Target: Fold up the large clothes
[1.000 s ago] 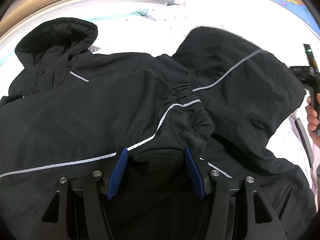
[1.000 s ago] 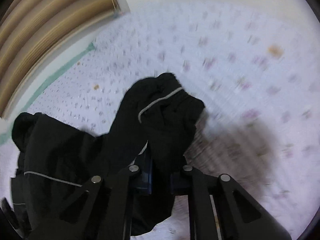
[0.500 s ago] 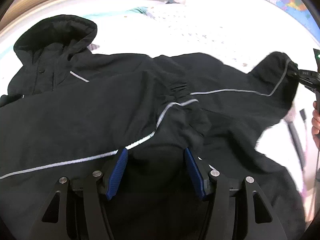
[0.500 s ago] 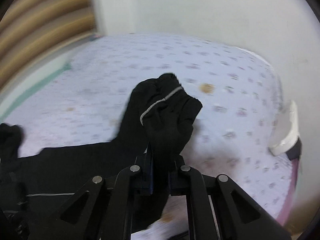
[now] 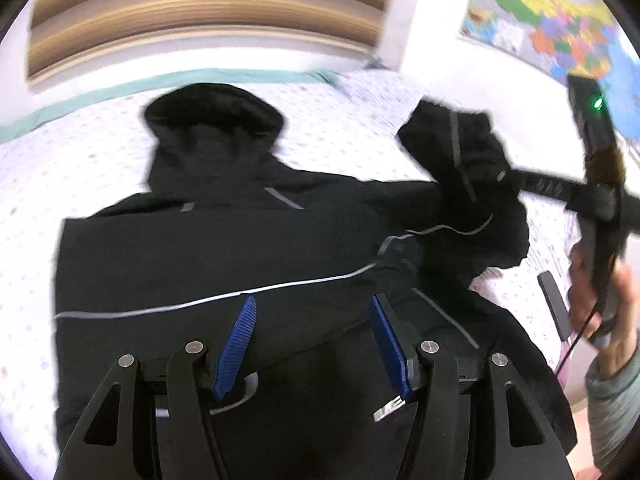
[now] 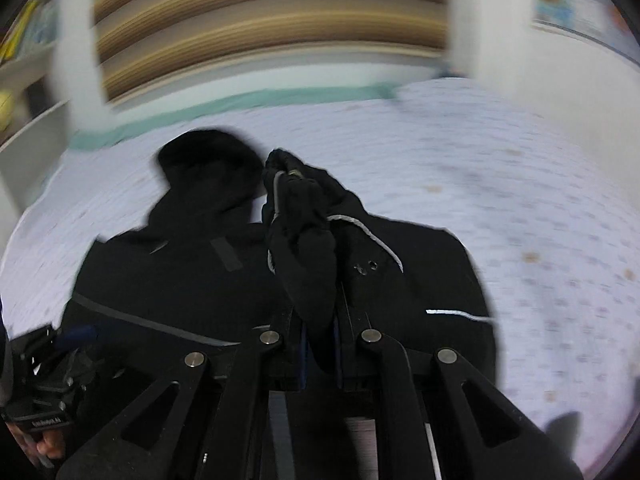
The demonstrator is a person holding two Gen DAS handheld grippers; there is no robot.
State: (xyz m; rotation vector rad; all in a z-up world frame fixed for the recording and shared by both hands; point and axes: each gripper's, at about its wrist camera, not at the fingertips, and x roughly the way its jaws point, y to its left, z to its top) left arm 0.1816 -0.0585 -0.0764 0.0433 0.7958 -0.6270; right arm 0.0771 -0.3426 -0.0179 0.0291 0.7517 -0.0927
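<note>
Black jacket (image 5: pixel 224 248) lies spread on the bed (image 6: pixel 520 208), its sleeve (image 6: pixel 308 240) lifted and pinched in the right hand-held gripper (image 6: pixel 320 344), while the left hand-held gripper (image 5: pixel 312 340) hangs spread over the jacket's body.

The black jacket (image 5: pixel 224 256) looked like smooth, matt cloth with thin shiny grey stripes, and its sleeve (image 6: pixel 308 248) was the same soft cloth. The left gripper (image 5: pixel 314 340) had matt black plastic arms, round shiny metal screws and blue rubbery pads (image 5: pixel 236 344) with little ridges. The bed sheet (image 6: pixel 500 208) was pale cloth with small dots, and the headboard (image 5: pixel 208 12) looked like smooth striped wood.
</note>
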